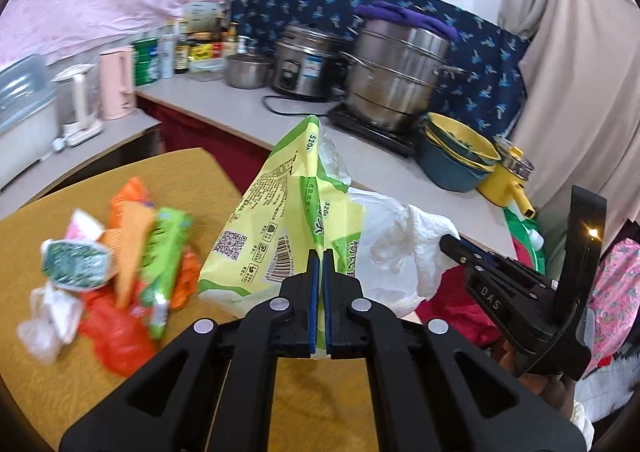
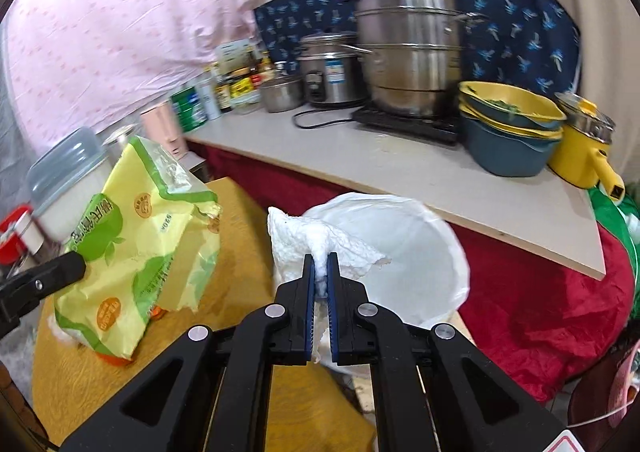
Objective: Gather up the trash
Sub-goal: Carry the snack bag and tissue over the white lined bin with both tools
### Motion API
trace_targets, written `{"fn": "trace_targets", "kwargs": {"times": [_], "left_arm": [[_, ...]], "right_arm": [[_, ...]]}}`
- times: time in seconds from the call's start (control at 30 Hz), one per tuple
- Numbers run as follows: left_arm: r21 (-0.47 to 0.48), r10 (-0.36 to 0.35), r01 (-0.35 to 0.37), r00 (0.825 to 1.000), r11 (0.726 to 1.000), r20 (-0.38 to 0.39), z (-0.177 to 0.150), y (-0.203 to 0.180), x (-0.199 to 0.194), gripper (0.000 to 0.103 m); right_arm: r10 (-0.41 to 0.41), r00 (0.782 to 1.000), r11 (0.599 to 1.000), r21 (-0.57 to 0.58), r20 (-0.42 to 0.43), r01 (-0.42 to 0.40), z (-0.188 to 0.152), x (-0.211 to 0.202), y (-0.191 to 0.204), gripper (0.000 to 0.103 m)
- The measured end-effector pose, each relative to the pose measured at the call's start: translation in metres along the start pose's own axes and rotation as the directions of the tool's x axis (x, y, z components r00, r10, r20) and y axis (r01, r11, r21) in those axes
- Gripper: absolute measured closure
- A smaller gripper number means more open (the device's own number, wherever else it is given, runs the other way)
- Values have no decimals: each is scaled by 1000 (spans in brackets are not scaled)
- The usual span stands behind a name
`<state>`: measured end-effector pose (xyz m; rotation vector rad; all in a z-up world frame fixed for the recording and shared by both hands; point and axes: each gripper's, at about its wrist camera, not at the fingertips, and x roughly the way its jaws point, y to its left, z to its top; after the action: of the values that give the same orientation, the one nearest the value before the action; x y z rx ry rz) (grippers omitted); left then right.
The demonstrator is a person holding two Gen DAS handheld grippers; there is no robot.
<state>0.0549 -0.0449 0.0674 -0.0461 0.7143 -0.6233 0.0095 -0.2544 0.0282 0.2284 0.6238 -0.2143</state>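
Left gripper (image 1: 320,252) pinched tight on the lower edge of a yellow-green snack bag (image 1: 280,208), lifted upright above the wooden table (image 1: 48,364); right gripper (image 2: 321,257) clamped on a crumpled white paper towel (image 2: 320,240), held over the mouth of a white trash bag (image 2: 420,252) just off the table's edge; remaining trash pile (image 1: 116,264) of orange, red and green wrappers lying on the table to the left, blurred; behind, on the counter (image 2: 400,172), a tall steel steamer pot (image 2: 412,48), rice cooker (image 2: 330,70), stacked yellow-blue bowls (image 2: 508,128).
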Motion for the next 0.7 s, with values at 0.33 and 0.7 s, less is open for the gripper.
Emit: {"fn": "trace_targets", "kwargs": {"times": [0.33, 0.7], "left_arm": [[40, -53, 59, 989, 997, -140, 8, -31, 120, 101], [37, -65, 74, 977, 997, -205, -3, -38, 175, 99]], "right_arm": [[-36, 997, 993, 106, -67, 43, 5, 68, -64, 97], [-41, 993, 989, 140, -112, 57, -1, 110, -81, 94]]}}
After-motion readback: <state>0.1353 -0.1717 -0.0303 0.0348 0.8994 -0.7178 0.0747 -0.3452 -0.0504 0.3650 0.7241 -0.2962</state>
